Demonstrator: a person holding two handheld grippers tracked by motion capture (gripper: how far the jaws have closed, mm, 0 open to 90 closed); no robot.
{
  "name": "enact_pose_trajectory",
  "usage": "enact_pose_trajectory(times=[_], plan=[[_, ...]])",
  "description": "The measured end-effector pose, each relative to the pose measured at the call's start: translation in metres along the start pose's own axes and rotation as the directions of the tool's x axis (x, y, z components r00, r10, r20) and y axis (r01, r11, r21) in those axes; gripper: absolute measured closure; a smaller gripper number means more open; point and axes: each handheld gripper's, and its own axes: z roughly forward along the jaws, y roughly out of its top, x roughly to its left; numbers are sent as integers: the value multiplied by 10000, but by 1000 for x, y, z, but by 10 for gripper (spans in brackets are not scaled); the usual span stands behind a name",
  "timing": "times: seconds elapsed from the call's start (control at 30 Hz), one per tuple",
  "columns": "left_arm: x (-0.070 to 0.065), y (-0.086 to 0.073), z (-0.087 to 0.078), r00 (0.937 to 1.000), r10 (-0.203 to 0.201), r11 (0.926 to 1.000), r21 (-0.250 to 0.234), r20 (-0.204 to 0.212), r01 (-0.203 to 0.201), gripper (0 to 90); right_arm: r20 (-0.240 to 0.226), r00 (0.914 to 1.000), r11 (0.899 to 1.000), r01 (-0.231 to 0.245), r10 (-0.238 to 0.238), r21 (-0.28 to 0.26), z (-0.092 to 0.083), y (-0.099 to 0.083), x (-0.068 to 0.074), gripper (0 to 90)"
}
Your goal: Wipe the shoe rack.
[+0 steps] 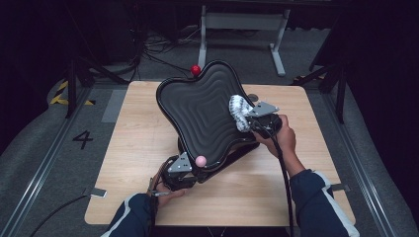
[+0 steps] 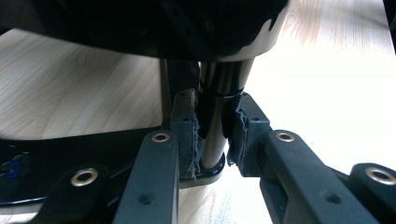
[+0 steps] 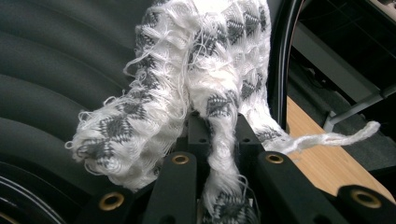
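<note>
Seat wiping under way, much of the surface still to cover

Steadying comes from the near left, where the left claw (image 1: 185, 170) is clamped on the chrome post (image 2: 219, 116) under the tilted black seat (image 1: 202, 111), its base resting on the bench (image 1: 138, 148). A pink ball (image 1: 200, 160) sits beside that claw. The seat leans up toward the far side, ribbed face open to the camera. At its right edge the right claw (image 1: 254, 123) is closed tight on a white-and-grey cloth (image 3: 187, 88), pressed against the ribs. Judging by the cloth's place, the right edge is being wiped; the centre and left lobes seem still to do.
</note>
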Motion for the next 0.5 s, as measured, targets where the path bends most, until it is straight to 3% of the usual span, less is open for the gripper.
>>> enact_pose_trajectory(times=[0.33, 0.5], plan=[[1, 0, 0, 10000, 23, 10000, 51, 62, -24, 738, -100, 9999, 9998, 119, -120, -161, -2, 3, 6, 821], [1, 0, 0, 10000, -6, 10000, 52, 79, 5, 738, -468, 9975, 9978, 502, -523, -442, -5, 13, 22, 821]])
